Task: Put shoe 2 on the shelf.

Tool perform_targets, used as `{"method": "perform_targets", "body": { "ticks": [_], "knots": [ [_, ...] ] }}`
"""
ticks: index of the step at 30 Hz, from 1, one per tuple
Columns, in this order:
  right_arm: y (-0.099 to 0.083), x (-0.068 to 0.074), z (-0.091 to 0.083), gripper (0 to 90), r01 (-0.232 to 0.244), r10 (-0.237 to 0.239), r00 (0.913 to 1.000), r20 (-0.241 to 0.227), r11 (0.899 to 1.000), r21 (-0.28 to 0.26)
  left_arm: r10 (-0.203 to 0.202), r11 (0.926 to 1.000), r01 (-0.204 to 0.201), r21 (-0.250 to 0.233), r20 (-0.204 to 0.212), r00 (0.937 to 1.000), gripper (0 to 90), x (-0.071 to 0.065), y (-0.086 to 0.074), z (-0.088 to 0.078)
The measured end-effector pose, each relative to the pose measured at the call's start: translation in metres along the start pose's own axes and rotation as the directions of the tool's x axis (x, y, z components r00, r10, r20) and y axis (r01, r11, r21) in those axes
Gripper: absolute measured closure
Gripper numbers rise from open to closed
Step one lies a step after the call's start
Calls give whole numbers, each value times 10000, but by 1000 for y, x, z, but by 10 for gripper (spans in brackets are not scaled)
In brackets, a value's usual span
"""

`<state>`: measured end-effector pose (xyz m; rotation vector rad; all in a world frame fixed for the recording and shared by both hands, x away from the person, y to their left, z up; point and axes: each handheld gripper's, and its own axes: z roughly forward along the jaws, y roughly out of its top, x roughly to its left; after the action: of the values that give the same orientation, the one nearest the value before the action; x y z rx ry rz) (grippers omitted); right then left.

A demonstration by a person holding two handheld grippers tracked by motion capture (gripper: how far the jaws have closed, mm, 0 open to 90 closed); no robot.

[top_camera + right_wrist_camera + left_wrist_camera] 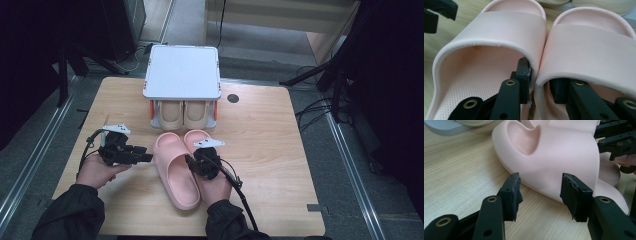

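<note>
Two pink slippers lie side by side on the wooden table (265,150), the left one (172,172) (509,27) touching the right one (196,137) (591,47). My right gripper (192,162) (540,80) has one jaw inside each slipper, under the straps. Its pads pinch the two adjoining side walls together. My left gripper (147,156) (540,192) stands open just left of the left slipper (554,152), with nothing between its jaws. The slipper's side lies just beyond its fingertips.
A white-topped shoe rack (182,70) stands at the table's back edge, with a pair of beige slippers (182,114) on its lower shelf. Bare wood lies to the right of the slippers. A dark round grommet (233,98) sits beside the rack.
</note>
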<state>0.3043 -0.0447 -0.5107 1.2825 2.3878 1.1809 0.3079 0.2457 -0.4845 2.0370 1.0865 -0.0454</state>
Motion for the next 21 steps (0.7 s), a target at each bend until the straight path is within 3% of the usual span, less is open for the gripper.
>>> {"method": "perform_targets", "body": {
  "ticks": [5, 9, 11, 14, 17, 21],
  "knots": [
    [0, -3, -6, 755, 63, -54, 9992, -400, 9997, 235, -55, 10000, 55, -22, -11, 10000, 492, 1, 0, -1],
    [1, -2, -14, 758, 509, -489, 9972, -565, 9981, 343, -70, 10000, 70, -38, -33, 10000, 490, 2, -1, -3],
    [2, -2, -20, 760, 838, -814, 9933, -826, 9961, 262, -121, 9999, 120, -39, -52, 9999, 486, 3, -1, -3],
    [6, -3, -27, 761, 834, -794, 9902, -1152, 9960, 305, -201, 9998, 201, -73, -69, 9998, 474, 5, -1, -5],
    [13, -2, -34, 760, 1449, -1375, 9815, -1332, 9883, 478, -278, 9995, 277, -154, -72, 9996, 474, 7, -2, -7],
    [21, -5, -41, 760, 1772, -1665, 9734, -1574, 9826, 566, -413, 9988, 409, -269, -113, 9991, 472, 10, -3, -11]
  ]
}}
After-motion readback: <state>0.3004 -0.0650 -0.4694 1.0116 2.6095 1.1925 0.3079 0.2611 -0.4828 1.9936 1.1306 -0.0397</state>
